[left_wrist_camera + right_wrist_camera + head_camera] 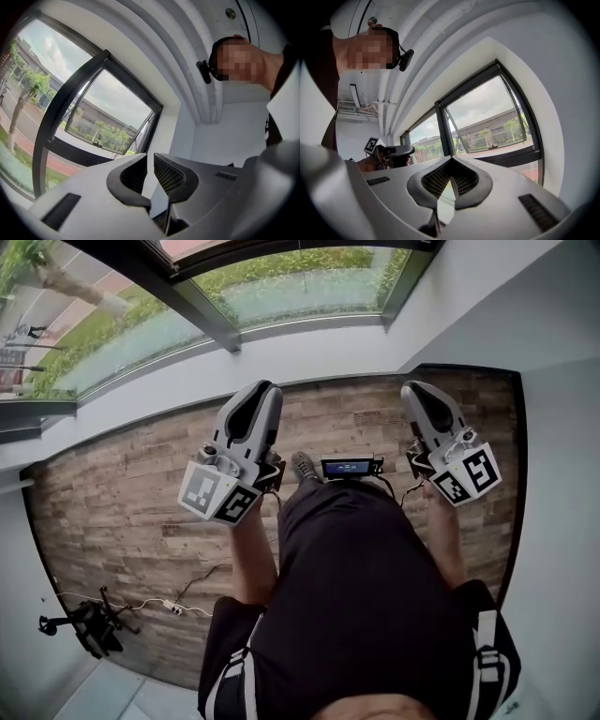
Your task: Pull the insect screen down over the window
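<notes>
The window [281, 287] has a dark frame, and its mullion [202, 310] runs across the top of the head view. No insect screen can be made out over the glass. In the left gripper view the window [108, 112] shows a tilted-out sash, which also shows in the window [487, 122] of the right gripper view. My left gripper [261, 390] [150, 157] is held over the floor short of the sill, its jaws a narrow gap apart with nothing between them. To its right at the same height, my right gripper [417, 390] [450, 159] has its tips together and holds nothing.
A white sill [309, 352] lies under the glass and a white wall [562, 474] closes the right side. On the wood-look floor [122, 502] lie a cable with a power strip [172, 606] and a black stand [89, 624]. A small screen device [347, 467] sits at waist height.
</notes>
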Demonstrator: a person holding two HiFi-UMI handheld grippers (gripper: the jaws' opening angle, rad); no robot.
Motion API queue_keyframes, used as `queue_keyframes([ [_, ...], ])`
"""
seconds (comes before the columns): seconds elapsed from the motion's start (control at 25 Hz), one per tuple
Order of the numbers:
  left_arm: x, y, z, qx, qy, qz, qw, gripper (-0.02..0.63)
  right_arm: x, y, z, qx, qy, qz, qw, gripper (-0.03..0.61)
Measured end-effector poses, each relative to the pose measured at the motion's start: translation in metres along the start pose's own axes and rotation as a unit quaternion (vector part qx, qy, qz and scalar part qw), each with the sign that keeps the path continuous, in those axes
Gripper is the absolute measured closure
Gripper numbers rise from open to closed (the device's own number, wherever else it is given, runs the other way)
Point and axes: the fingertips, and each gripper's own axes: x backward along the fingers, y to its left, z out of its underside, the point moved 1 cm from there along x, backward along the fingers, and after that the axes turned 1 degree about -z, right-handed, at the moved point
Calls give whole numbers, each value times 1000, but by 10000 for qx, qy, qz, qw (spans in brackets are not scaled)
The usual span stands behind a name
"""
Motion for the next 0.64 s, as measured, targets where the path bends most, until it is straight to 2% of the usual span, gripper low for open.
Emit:
queue_keyframes([
  [0.32, 9, 0, 9, 203, -19, 114, 9997, 565, 1, 12, 8, 17, 170, -1, 9999, 569],
  [0.64, 11, -5, 6, 182, -98, 205, 9996, 565, 1, 15, 7, 21, 189, -40, 9998, 569],
])
